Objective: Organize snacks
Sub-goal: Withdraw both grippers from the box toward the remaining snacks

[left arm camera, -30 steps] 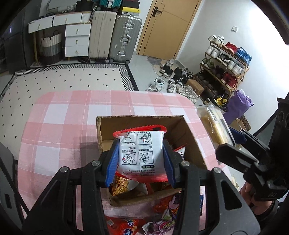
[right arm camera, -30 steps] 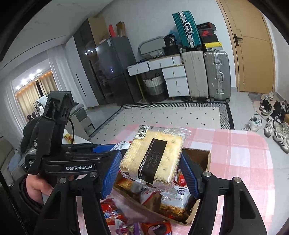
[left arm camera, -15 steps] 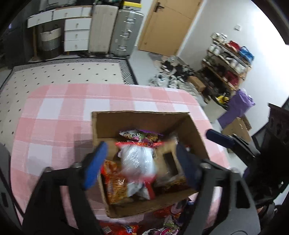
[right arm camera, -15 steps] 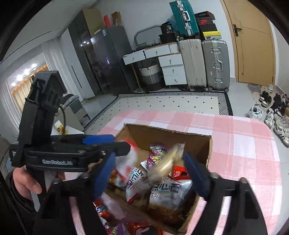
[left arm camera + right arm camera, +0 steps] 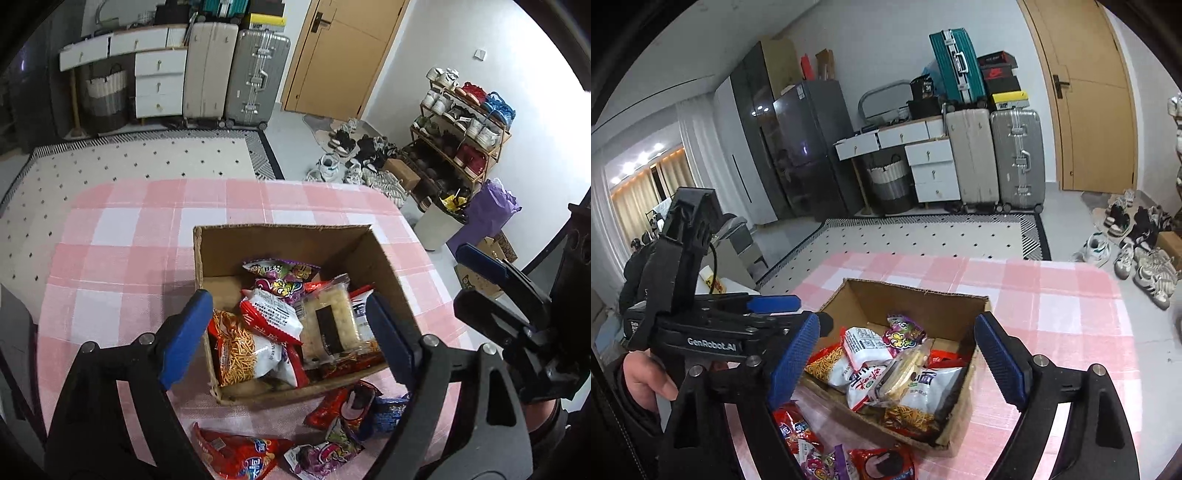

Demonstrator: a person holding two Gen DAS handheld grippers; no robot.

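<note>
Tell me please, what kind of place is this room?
Most likely a lived-in home, an entry or living area. A shoe rack and loose shoes sit near the door, suitcases stand by white drawers, and a fridge is nearby.

Illumination is even, bright indoor light; soft shadows fall on the desk (image 5: 122,258) beside the cardboard box (image 5: 280,240). Fisheye distortion bends straight edges, and black vignetting fills each frame's corners. Focus is sharp throughout.
</note>
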